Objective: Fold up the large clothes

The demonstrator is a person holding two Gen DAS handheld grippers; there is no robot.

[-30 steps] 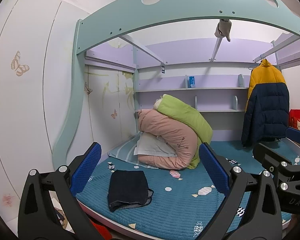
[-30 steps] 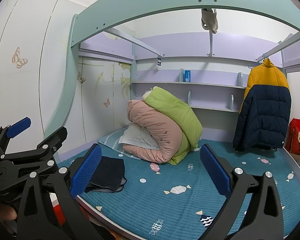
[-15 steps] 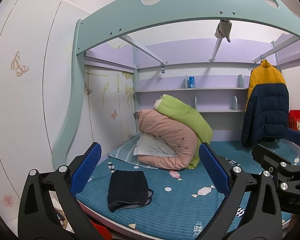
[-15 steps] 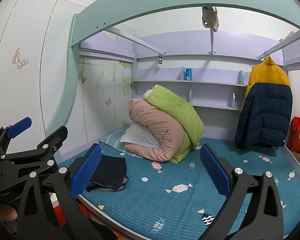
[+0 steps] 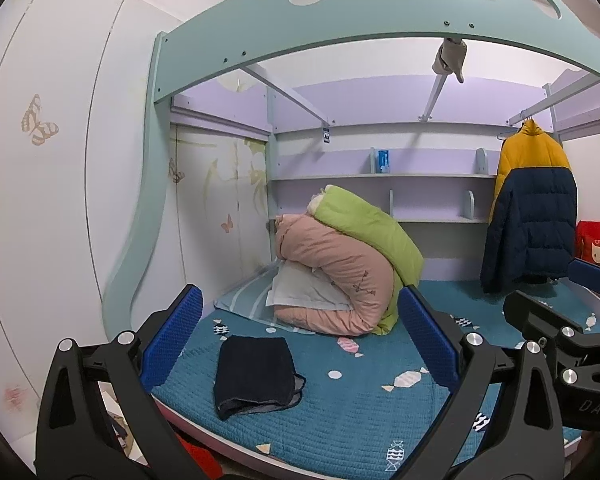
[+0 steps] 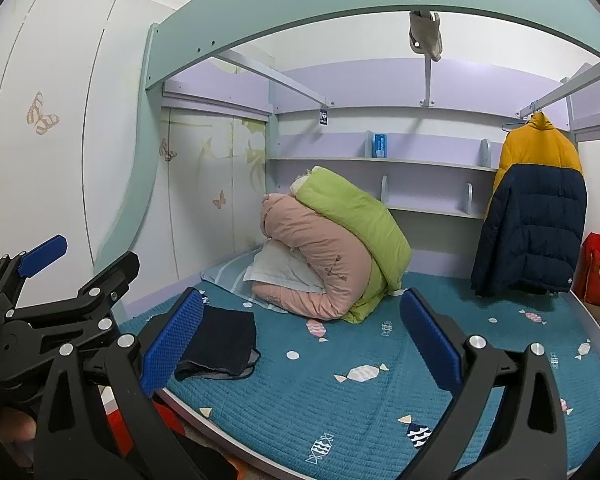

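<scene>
- A teal quilted bed [image 5: 352, 412] fills an alcove with shelves behind.
- A folded dark garment [image 5: 256, 372] lies near the bed's front edge.
- Left gripper [image 5: 300, 340] and right gripper [image 6: 300, 336] hover level before the bed, jaws wide, holding nothing.

One folded dark garment [image 5: 256, 376] lies on the one bed [image 5: 360, 412]. Two rolled quilts sit at its head, one pink [image 5: 332, 276] and one green [image 5: 364, 224], with one pale pillow [image 5: 304, 292]. One jacket [image 5: 530, 212] hangs at the side. Two butterfly-decal grippers' worth: the left gripper [image 5: 300, 336] and right gripper [image 6: 300, 334].
</scene>
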